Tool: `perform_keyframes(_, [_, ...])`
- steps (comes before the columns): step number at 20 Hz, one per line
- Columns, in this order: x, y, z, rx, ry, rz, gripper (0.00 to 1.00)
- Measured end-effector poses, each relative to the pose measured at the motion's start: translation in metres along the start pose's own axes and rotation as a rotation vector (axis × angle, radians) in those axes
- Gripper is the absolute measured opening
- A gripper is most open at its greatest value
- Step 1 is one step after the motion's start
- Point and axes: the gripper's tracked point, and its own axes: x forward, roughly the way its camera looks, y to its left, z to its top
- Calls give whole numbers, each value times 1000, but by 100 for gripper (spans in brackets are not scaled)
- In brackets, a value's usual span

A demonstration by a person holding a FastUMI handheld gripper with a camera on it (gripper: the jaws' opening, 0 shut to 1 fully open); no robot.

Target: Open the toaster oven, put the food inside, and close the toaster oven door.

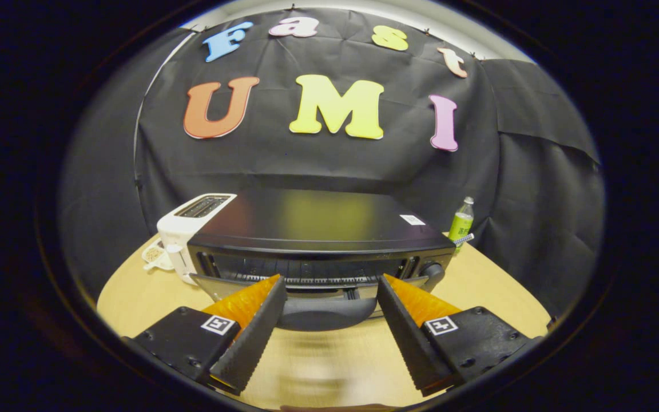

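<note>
A black toaster oven [318, 220] stands on a round wooden table [495, 286], just ahead of my fingers. Its door [215, 284] is swung down toward me, and the wire rack [306, 268] inside shows above it. The door's dark curved handle [321, 313] lies between my two fingers. My gripper [329, 281] is open, its fingers wide apart on either side of the handle without pressing on it. A control knob [433, 269] sits at the oven's right front.
A white slot toaster [189, 226] stands against the oven's left side, with a small white object [155, 256] beside it. A green bottle [461, 224] stands behind the oven's right corner. Bare tabletop lies under my fingers and right of the oven.
</note>
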Motion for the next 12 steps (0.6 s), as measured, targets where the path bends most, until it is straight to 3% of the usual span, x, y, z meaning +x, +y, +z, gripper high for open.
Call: perform_keyframes(12, [-32,-6,-87,138,-38,111,100])
